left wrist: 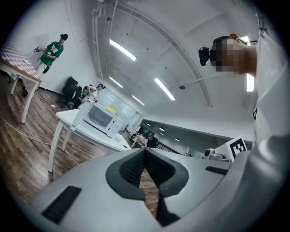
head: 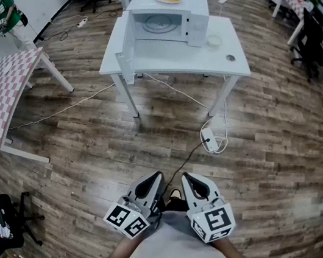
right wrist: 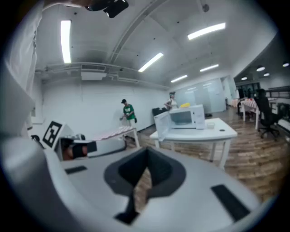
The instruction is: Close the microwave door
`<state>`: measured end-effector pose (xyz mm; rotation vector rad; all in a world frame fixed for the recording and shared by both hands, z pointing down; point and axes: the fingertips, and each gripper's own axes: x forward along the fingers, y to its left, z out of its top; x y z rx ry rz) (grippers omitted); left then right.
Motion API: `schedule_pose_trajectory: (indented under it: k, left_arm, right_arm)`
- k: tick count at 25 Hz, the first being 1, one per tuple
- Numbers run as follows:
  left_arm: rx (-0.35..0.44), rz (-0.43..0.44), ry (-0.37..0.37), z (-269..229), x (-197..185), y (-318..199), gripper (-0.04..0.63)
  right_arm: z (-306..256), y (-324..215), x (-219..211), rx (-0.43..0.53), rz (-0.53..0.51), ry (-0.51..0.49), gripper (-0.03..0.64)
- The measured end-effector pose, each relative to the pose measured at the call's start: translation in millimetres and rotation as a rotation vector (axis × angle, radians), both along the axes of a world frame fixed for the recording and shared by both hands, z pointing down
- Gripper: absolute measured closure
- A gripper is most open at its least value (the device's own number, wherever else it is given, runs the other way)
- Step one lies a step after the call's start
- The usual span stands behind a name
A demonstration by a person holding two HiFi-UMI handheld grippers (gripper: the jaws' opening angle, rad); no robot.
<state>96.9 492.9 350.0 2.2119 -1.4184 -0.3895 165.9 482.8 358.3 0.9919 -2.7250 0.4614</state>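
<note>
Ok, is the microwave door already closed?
No, the microwave door stands swung open at the left side of the microwave, leaving its white inside in plain view.

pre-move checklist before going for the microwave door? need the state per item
1. Door shut: not ok, it stands open at the left side of the microwave.
2. Left gripper free: ok, jaws together, nothing between them.
3. Right gripper free: ok, jaws together, nothing between them.
4. Door within reach: not ok, both grippers are held near the body, with floor between them and the table.
5. Walking path clear: not ok, a power strip and a cable lie in front of the table.
6. Door's swing free: ok as far as shown, nothing stands on the table in front of the opening.
</note>
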Motion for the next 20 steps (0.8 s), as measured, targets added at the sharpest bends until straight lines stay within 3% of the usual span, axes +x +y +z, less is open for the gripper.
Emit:
schedule_pose_trajectory:
  k: [13,18,20]
  left_arm:
    - [0.016,0.011,-0.034,2.2,9.5,-5.2,0.575]
    - [0.016,0.087,-0.166,10.0,31.5,-0.3,0.575]
    - [0.012,0.122,-0.159,12.9,37.6,-0.8,0.577]
  right_arm:
    - [-0.4,-8.7,-1.6,0.013,-0.018,-0.025,0.595]
    - [9.1,-5.8,-8.9,-0.057,-0.036,-0.053,0.595]
    - [10.6,-8.6,-10.0,-0.059,-0.025,-0.055,0.595]
